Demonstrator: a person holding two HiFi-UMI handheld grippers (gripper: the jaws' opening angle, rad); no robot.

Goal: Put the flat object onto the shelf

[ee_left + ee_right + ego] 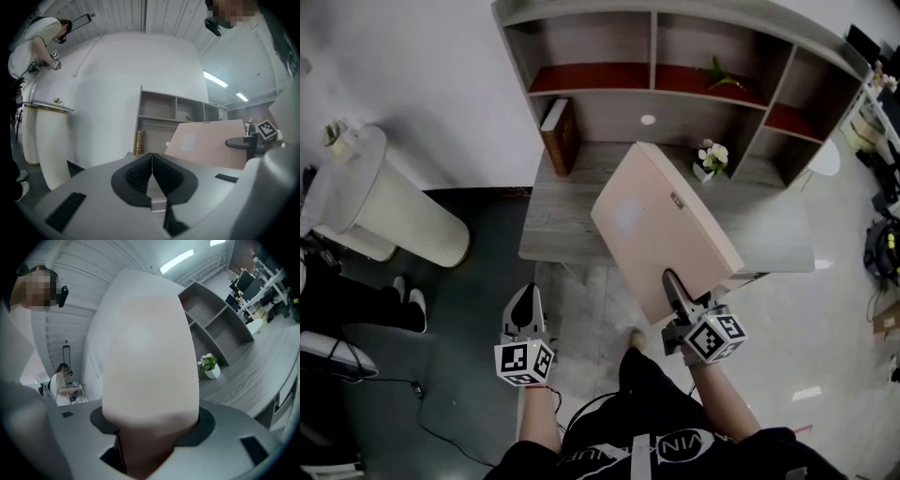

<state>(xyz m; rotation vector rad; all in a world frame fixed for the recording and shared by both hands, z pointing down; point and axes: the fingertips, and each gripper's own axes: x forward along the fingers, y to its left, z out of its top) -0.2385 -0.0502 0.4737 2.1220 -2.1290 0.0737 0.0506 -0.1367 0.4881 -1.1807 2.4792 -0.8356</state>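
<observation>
A: where's the board (661,230) relative to the shelf (654,42)?
B: in the air, short of the shelf. far half is over the table (553,234), near end hangs out past the table's front edge. can't see it touching either

A: who's got it?
B: right gripper (677,289), jaws clamped on the near short edge. the board fills the right gripper view

A: long axis?
B: straight out from the jaws, away from the person toward the shelf, slanting a little left in the head view. far short edge points at the open lower bay, between the book (560,136) and the flower pot (711,157)

A: lying flat?
B: no, rolled. broad face looks up and to the left, so the left gripper view catches it too. right long edge shows its thickness from above

A: left gripper (528,298)?
B: empty, jaws closed on each other, low and left of the board, well apart from it. right hand is the only one on it

A: so the next move turns on what?
B: my read: level the roll, then feed it in along its long axis, far edge first. can't tell which bay. the pot sits just right of that line and the book left of it, so those look like the likely clips
</observation>
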